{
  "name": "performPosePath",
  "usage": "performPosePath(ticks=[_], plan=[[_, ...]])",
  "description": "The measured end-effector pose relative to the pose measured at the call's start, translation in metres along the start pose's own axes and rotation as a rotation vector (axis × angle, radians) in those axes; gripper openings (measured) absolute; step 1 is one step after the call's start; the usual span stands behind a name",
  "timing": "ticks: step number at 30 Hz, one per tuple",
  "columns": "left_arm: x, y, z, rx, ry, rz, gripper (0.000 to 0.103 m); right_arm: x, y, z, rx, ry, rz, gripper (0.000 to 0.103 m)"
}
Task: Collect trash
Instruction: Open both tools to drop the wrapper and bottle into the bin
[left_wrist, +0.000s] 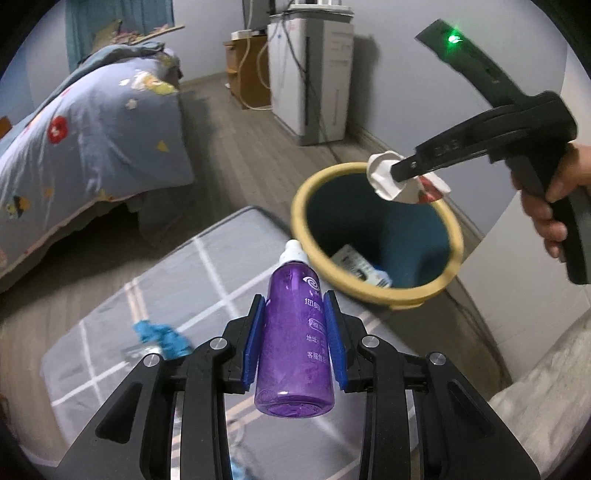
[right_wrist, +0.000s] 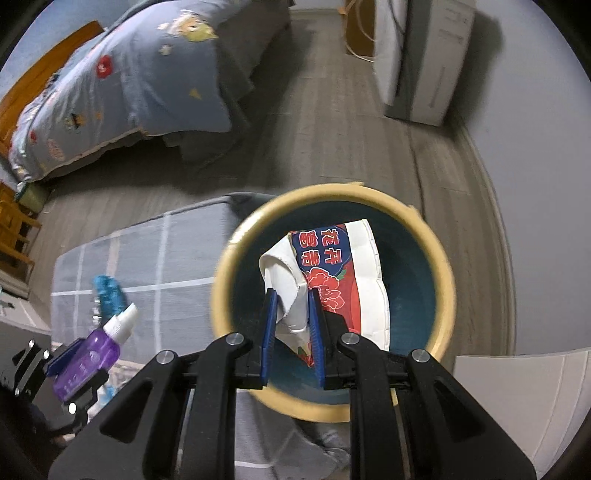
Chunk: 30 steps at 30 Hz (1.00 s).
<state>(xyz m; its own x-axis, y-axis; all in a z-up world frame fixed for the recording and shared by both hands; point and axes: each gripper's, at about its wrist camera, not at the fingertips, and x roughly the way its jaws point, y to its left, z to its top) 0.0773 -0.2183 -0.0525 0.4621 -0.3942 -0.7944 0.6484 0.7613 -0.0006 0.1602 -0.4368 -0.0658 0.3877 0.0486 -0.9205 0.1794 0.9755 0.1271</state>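
Left gripper (left_wrist: 297, 332) clamped on a purple bottle (left_wrist: 295, 343) just short of the bin (left_wrist: 373, 291), right gripper (right_wrist: 291, 321) pinching a crumpled wrapper (right_wrist: 332, 280) right over the bin's mouth, blue scrap (left_wrist: 162, 338) lying on the grey checked mattress (left_wrist: 110, 350)

bin (right_wrist: 448, 295) mouth open, wrapper (right_wrist: 332, 273) above
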Motion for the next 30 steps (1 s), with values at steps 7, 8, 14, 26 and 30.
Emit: performPosePath(ticks=[7, 8, 14, 26, 30], plan=[[0.025, -0.042, 0.020, 0.040, -0.001, -0.046, 0.033, 0.019, -0.035, -0.003, 0.077, 0.052, -0.027, 0.017], [0.028, -0.046, 0.022, 0.045, 0.001, -0.048, 0.033, 0.021, -0.039, -0.004, 0.081, 0.056, -0.031, 0.017], [0.059, -0.062, 0.041, 0.062, 0.020, -0.047, 0.033, 0.032, -0.051, -0.007, 0.135, 0.084, -0.030, 0.017], [0.114, -0.059, 0.065, 0.014, 0.032, -0.021, 0.037, 0.040, -0.057, -0.003, 0.165, 0.087, -0.017, 0.017], [0.111, -0.062, 0.065, 0.036, 0.008, -0.033, 0.053, 0.041, -0.058, -0.003, 0.169, 0.080, -0.008, 0.017]])
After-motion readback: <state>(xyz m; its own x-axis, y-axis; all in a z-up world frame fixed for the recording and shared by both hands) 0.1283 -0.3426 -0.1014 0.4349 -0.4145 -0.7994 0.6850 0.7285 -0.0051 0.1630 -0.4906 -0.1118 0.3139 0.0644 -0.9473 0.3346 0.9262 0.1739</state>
